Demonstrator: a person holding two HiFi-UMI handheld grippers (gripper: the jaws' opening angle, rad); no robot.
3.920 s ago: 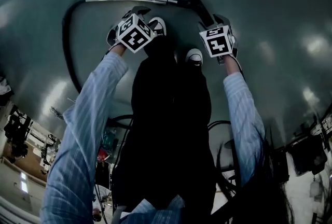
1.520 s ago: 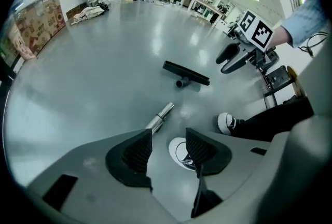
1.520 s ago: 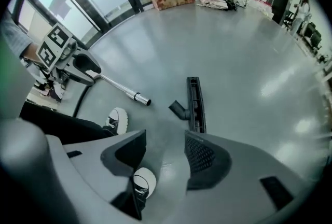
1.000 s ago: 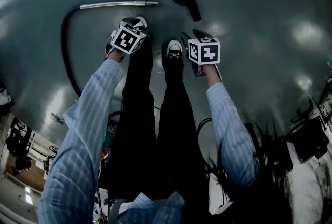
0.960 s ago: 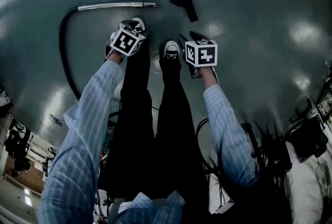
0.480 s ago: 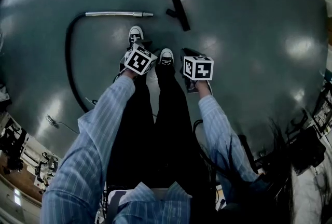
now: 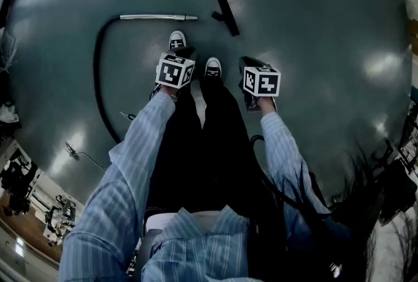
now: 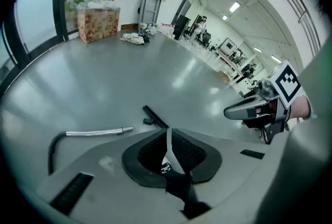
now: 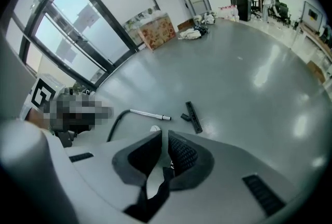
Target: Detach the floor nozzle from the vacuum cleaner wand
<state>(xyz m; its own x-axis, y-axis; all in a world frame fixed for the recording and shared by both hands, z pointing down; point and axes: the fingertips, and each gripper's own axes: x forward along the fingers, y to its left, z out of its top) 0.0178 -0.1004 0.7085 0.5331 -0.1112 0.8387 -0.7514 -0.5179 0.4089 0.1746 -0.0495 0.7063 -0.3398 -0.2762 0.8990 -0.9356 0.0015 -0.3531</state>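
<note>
Task state: separation appears complete. The floor nozzle (image 7: 226, 14) lies on the floor (image 7: 313, 26) clear of the wand (image 7: 157, 17), with a gap of bare floor between the nozzle's short neck and the wand's open tip; no further step looks outstanding. Both pieces rest ahead of the person's shoes (image 7: 213, 67), well apart from either tool. The nozzle is black and T-shaped: a long flat bar with a stubby neck branching from its middle toward the wand. The wand is a straight silvery tube joined at its far end to a black hose (image 7: 99, 78) that curves back along the floor. The fingers of the left gripper (image 8: 168, 135) and the right gripper (image 9: 165, 137) have just been closing; each pair now stands pressed nearly together, pinching nothing.
</note>
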